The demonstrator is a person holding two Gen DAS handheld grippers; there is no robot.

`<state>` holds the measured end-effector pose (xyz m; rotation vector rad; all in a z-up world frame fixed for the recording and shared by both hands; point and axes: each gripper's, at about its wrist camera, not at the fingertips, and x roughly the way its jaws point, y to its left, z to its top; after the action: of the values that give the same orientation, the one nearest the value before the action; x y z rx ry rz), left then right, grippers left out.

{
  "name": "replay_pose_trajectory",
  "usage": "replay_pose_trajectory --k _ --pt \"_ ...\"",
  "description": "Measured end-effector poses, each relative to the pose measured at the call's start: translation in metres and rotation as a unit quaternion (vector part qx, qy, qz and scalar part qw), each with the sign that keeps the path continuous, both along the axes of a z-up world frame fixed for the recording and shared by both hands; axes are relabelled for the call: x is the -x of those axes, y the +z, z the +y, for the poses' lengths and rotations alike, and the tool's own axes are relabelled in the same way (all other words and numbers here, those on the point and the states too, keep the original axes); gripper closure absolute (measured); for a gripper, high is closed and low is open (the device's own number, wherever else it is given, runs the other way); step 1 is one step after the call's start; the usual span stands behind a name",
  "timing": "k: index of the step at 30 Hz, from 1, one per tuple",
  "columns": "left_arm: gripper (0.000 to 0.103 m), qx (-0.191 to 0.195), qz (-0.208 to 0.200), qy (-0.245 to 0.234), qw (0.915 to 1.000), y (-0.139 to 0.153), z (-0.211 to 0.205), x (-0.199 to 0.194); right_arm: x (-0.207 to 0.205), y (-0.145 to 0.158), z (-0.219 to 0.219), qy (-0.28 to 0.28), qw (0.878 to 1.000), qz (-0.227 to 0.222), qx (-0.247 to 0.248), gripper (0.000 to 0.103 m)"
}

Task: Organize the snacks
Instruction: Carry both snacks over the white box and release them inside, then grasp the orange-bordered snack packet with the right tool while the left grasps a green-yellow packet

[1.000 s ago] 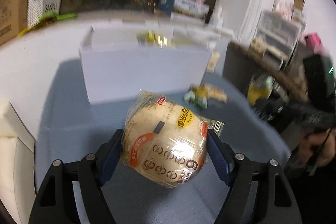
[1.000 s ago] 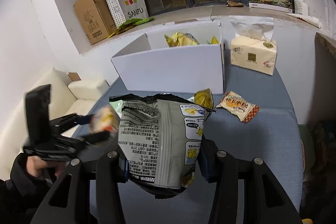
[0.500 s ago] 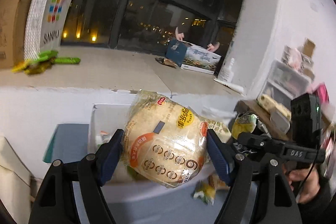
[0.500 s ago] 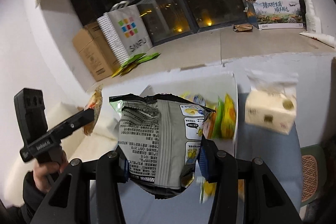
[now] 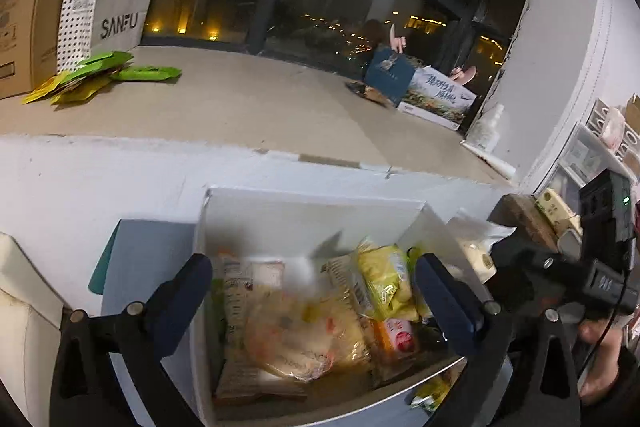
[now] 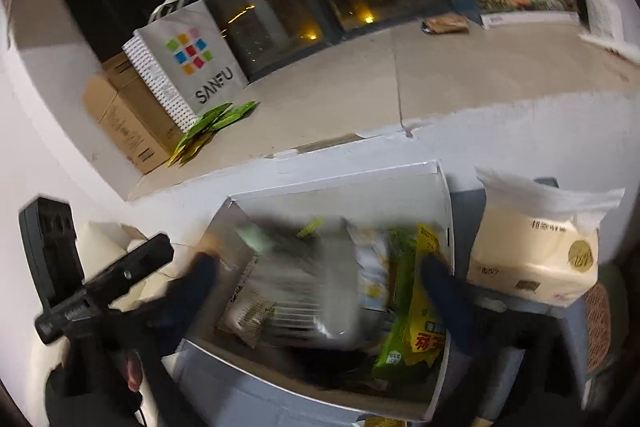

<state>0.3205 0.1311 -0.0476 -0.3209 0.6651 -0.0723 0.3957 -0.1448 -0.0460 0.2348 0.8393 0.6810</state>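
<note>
A white cardboard box point(image 5: 308, 211) holds several snack packs; it also shows in the right wrist view point(image 6: 340, 183). My left gripper point(image 5: 312, 287) is open above the box, and the round pale bun pack point(image 5: 296, 339), blurred, lies in the box below it. My right gripper point(image 6: 320, 279) is open above the box, and the grey chip bag point(image 6: 304, 291), motion-blurred, is between its fingers and the other packs. A yellow pack point(image 5: 384, 279) and a green-yellow pack point(image 6: 416, 323) stand at the box's right side.
A tissue pack point(image 6: 536, 247) stands right of the box on the blue-grey table point(image 5: 148, 255). A wide sill behind holds a SANFU paper bag point(image 6: 192, 63), a cardboard carton point(image 6: 124, 119) and green packets point(image 5: 100, 75). A cream sofa point(image 5: 24, 315) is at left.
Both grippers rose over the box and opened. The bun pack left the left gripper and the chip bag left the right gripper, both dropping into the box.
</note>
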Motion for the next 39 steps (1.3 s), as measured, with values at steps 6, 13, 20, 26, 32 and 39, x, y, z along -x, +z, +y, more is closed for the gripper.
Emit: replay_pose_trajectory --k 6,13,20,26,32,39 --pt "0.000 -0.030 -0.013 -0.003 0.9995 0.006 -0.007 0.025 0.015 0.013 -0.004 0.005 0.999 -0.040 0.021 0.000" --pt "0.000 -0.060 -0.063 -0.038 0.9955 0.029 -0.037 0.097 0.074 0.036 -0.024 0.024 0.994 -0.096 0.035 0.000" --pt "0.000 -0.059 -0.087 -0.069 0.9921 0.021 -0.073 0.192 0.163 0.021 -0.061 0.046 0.987 -0.142 0.063 0.000" --pt "0.000 -0.027 -0.070 -0.073 0.9945 -0.005 -0.090 0.243 0.224 -0.024 -0.095 0.032 0.987 -0.136 0.081 0.000" --pt "0.000 -0.034 -0.057 -0.087 0.9940 -0.020 -0.108 0.262 0.237 -0.061 -0.109 0.022 0.989 -0.103 0.104 0.000" --pt "0.000 -0.037 -0.047 -0.108 0.9923 -0.026 -0.124 0.262 0.198 -0.072 -0.105 0.037 0.978 -0.121 0.168 0.000"
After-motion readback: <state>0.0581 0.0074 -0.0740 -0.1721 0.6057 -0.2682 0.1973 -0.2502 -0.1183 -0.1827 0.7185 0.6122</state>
